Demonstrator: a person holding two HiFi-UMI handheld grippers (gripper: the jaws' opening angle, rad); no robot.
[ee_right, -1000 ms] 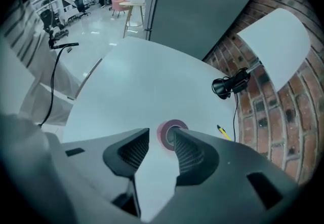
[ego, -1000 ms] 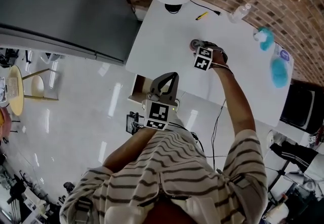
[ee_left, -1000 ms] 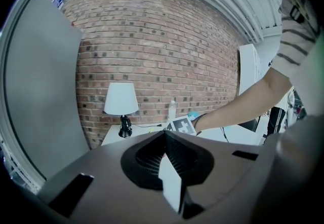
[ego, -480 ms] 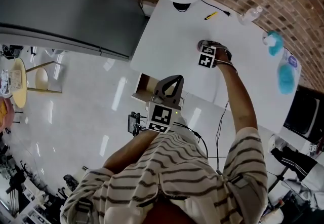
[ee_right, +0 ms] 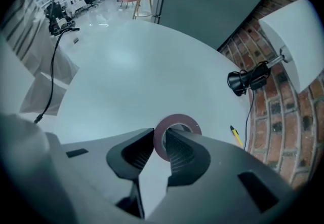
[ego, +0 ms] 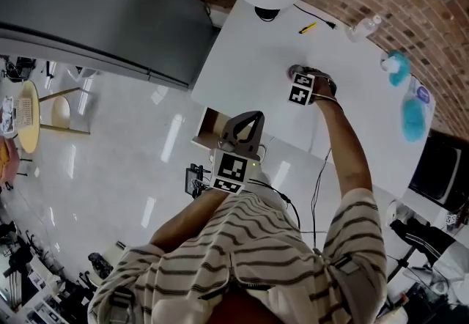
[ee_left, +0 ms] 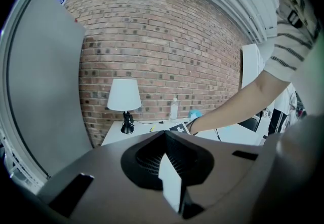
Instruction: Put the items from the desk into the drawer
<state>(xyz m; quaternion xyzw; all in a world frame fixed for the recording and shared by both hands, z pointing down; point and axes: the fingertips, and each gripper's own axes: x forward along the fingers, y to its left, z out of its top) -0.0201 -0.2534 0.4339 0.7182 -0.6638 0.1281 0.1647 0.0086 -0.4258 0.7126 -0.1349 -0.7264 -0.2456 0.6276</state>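
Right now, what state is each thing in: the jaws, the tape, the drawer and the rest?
Tape roll: flat on the desk, gripped.
Right gripper: jaws have just been closing, now pinching the tape roll's wall.
Left gripper: jaws shut, empty.
Drawer: open.
Bottle: upright.

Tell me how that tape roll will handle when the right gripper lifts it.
The tape roll looks like a thin rigid ring, so probably light and stiff. The right gripper has just been closing on its wall, one jaw inside the hole; so held, it may pivot. Dropped on edge, it could roll.
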